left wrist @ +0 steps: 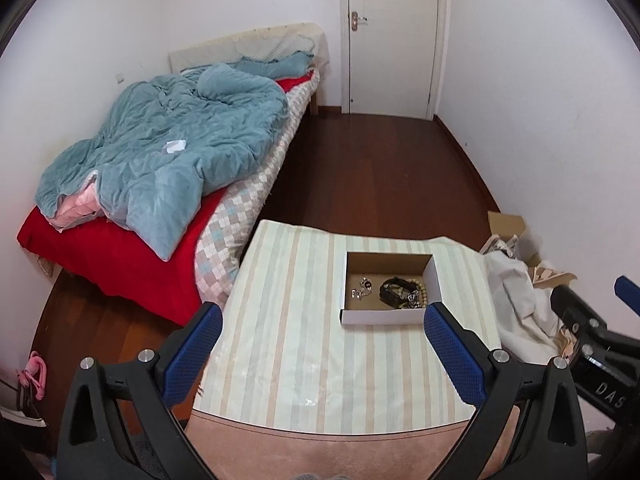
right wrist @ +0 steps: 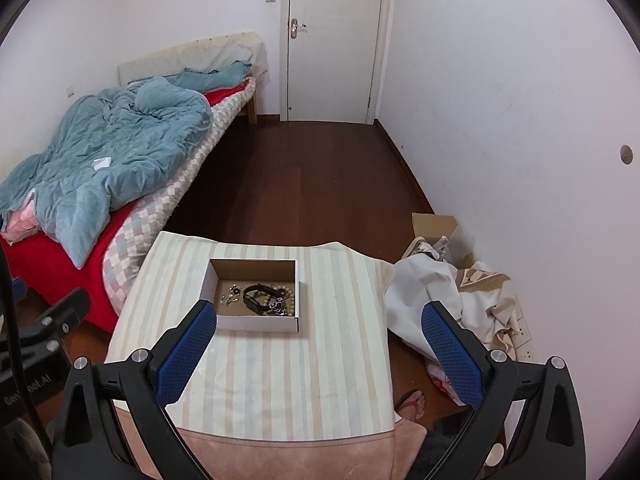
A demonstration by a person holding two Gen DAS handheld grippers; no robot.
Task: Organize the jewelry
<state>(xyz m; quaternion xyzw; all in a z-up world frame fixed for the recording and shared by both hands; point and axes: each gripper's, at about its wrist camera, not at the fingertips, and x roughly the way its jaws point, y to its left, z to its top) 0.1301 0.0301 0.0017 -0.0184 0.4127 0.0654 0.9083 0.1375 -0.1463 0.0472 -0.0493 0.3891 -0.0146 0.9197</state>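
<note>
Jewelry (right wrist: 260, 298) tangled, black band, beads, in white box (right wrist: 256, 324)

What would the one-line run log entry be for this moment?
left gripper: open, empty | right gripper: open, empty | jewelry: all in cardboard box | box: on striped cloth | contact: none

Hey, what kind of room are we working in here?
Most likely a bedroom in a home. There is a bed with a rumpled teal duvet against the wall, a closed white door, and dark wood flooring beyond the striped surface.
</note>
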